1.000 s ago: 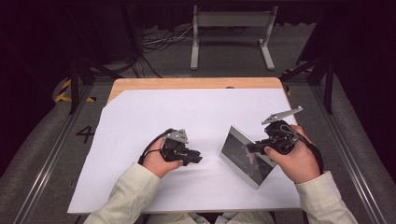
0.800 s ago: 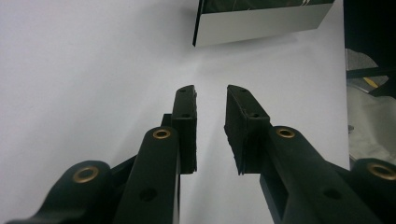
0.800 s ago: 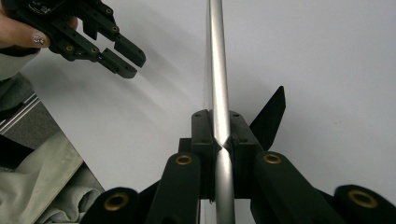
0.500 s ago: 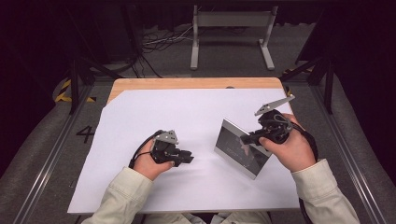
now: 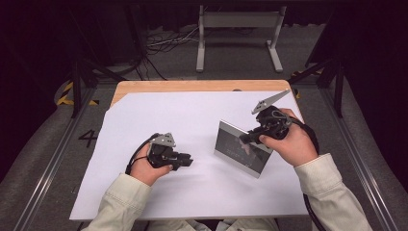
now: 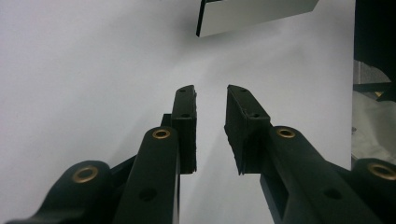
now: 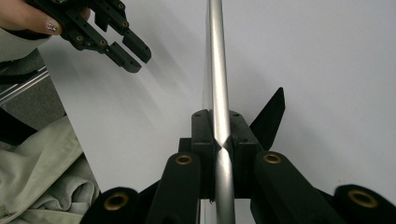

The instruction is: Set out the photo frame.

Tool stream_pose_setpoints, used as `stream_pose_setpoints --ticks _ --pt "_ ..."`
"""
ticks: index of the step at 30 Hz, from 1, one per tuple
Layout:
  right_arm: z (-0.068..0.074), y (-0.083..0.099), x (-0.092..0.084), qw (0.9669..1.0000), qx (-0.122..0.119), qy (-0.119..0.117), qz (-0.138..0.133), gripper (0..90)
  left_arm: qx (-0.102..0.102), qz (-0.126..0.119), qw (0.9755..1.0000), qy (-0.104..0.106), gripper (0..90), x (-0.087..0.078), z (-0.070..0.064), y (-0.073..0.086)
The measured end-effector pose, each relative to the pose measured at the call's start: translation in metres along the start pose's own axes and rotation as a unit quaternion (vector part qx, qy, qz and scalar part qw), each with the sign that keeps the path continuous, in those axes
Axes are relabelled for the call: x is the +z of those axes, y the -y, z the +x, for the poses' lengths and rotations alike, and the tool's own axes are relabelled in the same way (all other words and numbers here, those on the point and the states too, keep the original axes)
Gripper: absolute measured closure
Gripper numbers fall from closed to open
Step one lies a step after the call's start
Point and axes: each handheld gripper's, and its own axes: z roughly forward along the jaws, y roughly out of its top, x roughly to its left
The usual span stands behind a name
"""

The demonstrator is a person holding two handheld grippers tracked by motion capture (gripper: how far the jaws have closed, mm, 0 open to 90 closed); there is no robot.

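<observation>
Here, at the desk: a person in pale sleeves works with a black two-jaw tool in each hand over a white sheet [image 5: 192, 120] covering the wooden desk [image 5: 192, 85].
Thing in hand: a flat rectangular framed panel with a silver metal rim and dark glossy face [image 5: 238, 150], standing tilted on its lower edge at the right of the sheet, toward the near side.
Right tool [image 5: 248, 138]: pinched on the panel's upper rim; in the right gripper view the silver rim [image 7: 218, 93] runs straight between the pressed pads.
Left tool [image 5: 185, 160]: low over the sheet at the left, well apart from the panel, jaws parted with only bare paper between them [image 6: 210, 126]; the panel's corner [image 6: 252, 14] lies ahead in the left gripper view.
Step, as judged: raising or steadying the panel on its edge.
Doing it well: hold the pinch square on the rim, since smooth metal may slip; keep the lower edge planted on the sheet; bring the left tool to the free side before shifting weight.
Risk: a tilted panel could topple flat.
</observation>
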Motion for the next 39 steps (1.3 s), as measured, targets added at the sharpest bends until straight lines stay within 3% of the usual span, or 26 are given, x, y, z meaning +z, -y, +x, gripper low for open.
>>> stream_pose_setpoints --ticks 8,16,23,30,39 --pt "-0.005 -0.005 0.004 0.9992 -0.037 -0.010 0.010 83.8 -0.004 0.000 1.0000 0.000 74.2 -0.001 0.002 0.001" --pt "-0.010 -0.007 0.007 0.9982 -0.056 -0.022 0.009 83.8 -0.005 -0.002 1.0000 0.002 74.2 -0.001 0.003 0.001" --pt "-0.013 -0.011 0.012 0.9955 -0.087 -0.037 0.009 83.9 -0.009 0.000 1.0000 0.003 74.1 -0.001 0.004 0.002" --pt "-0.017 -0.012 0.019 0.9939 -0.094 -0.056 0.012 83.9 -0.009 -0.001 1.0000 0.002 74.0 -0.001 0.005 0.002" --pt "-0.018 -0.015 0.026 0.9895 -0.122 -0.076 0.015 83.9 -0.009 -0.001 1.0000 0.003 73.9 -0.001 0.005 0.002"
